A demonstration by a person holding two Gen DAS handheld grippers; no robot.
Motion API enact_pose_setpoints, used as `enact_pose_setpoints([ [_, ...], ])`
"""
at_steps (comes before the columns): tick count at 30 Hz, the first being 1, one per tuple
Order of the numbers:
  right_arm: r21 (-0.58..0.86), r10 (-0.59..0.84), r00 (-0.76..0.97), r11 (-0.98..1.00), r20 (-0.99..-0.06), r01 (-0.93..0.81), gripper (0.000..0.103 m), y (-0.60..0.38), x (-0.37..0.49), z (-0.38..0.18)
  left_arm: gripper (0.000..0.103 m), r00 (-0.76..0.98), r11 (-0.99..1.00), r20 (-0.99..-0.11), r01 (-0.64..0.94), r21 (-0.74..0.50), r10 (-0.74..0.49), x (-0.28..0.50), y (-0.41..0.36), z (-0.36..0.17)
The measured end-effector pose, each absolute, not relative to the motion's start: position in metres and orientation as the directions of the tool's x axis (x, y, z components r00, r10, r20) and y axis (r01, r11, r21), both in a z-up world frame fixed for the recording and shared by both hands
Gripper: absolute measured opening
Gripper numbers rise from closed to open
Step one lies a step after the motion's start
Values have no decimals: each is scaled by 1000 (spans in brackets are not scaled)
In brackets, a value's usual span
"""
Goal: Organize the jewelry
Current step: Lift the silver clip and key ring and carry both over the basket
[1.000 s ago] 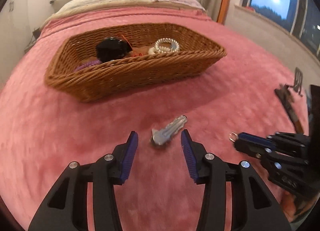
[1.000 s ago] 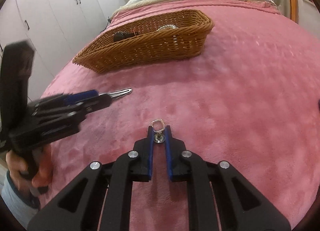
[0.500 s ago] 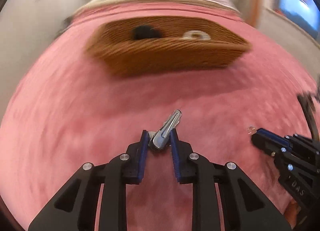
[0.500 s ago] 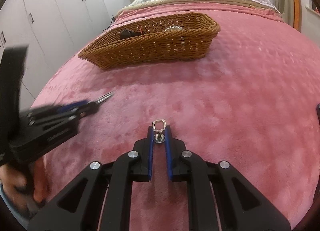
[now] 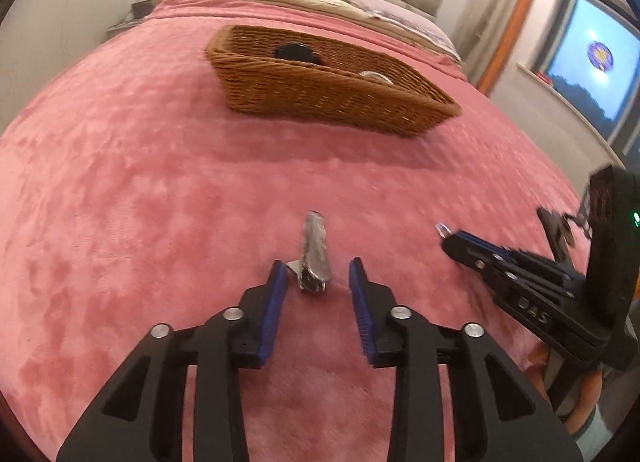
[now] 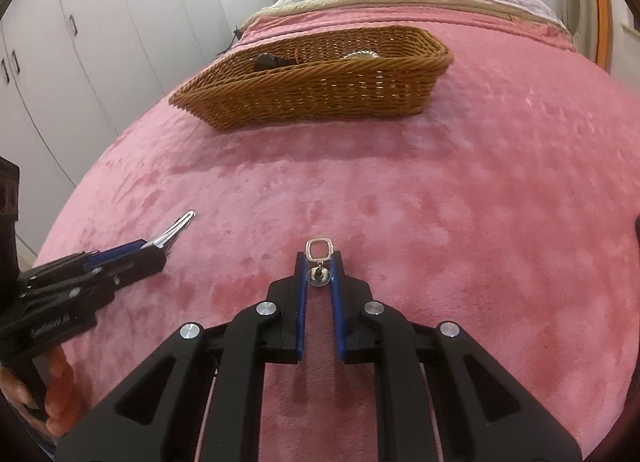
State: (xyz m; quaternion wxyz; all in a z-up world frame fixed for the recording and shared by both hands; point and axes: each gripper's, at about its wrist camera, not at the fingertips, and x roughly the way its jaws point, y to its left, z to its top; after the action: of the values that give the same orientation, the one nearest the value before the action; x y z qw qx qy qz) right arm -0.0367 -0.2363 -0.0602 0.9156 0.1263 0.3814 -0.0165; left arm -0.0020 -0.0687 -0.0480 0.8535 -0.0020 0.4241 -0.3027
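Left gripper (image 5: pixel 316 268) jaws opening around the silver clip (image 5: pixel 314 258) on the bed (image 5: pixel 160 181); right gripper (image 6: pixel 319 262) clamped on a small earring (image 6: pixel 319 258).

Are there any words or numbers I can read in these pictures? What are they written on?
"DAS": raised letters on the side of the black right gripper, seen from the left wrist camera.
Raised lettering on the side of the black left gripper, seen from the right wrist camera: too blurred to read.
Round emblem on the glowing blue screen by the wall: too small to tell if it holds words.
Nothing readable on the brown wicker basket or the pink blanket.
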Motion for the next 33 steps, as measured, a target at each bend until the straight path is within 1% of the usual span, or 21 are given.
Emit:
enact_pose_setpoints([
  [1,217,65,708,968,-703,127,10,-235,-37,-60,35,464,821,-723,512,-252,-512,-3,-68,-48],
  [3,229,74,710,965,-700,125,10,-235,-38,-59,35,456,819,-725,509,-264,-517,0,-68,-50],
  [6,293,126,715,949,-688,114,11,-243,-41,-60,36,455,821,-728,507,-261,-513,1,-68,-51],
  [9,354,169,711,928,-682,119,11,-253,-47,-61,36,476,835,-736,504,-220,-481,1,-74,-51],
  [11,384,196,705,916,-681,115,11,-257,-52,-61,43,480,830,-729,514,-218,-489,1,-76,-53],
  [14,363,182,702,925,-688,116,12,-255,-55,-59,44,494,828,-719,523,-203,-488,-1,-77,-54],
  [16,342,175,701,934,-692,104,24,-249,-54,-57,44,498,828,-720,526,-193,-484,-2,-77,-54],
  [18,305,150,700,947,-699,101,29,-241,-52,-54,44,497,828,-719,526,-195,-486,-2,-77,-54],
  [21,222,83,701,969,-708,109,29,-231,-51,-49,44,494,822,-710,526,-216,-503,-3,-75,-55],
  [23,193,60,690,974,-721,117,29,-227,-47,-50,44,493,819,-703,526,-228,-512,-2,-72,-55],
  [24,186,56,684,976,-727,117,29,-226,-44,-51,44,493,818,-702,527,-230,-514,-2,-72,-55],
  [27,139,12,662,980,-749,139,19,-222,-34,-52,42,495,820,-703,527,-223,-510,-3,-73,-55],
  [28,131,6,662,982,-749,138,12,-221,-33,-53,41,500,823,-705,526,-213,-502,-3,-74,-55],
  [29,122,1,660,983,-751,138,9,-220,-32,-53,36,511,831,-709,522,-192,-485,-4,-76,-55],
  [30,112,-7,660,984,-751,138,9,-218,-32,-54,32,520,837,-713,518,-174,-470,-4,-77,-55],
  [31,94,-21,664,986,-747,137,9,-215,-33,-53,20,533,848,-719,509,-148,-445,-5,-79,-55],
  [33,78,-29,673,989,-739,128,9,-211,-36,-51,20,544,851,-714,507,-138,-440,-7,-79,-52],
])
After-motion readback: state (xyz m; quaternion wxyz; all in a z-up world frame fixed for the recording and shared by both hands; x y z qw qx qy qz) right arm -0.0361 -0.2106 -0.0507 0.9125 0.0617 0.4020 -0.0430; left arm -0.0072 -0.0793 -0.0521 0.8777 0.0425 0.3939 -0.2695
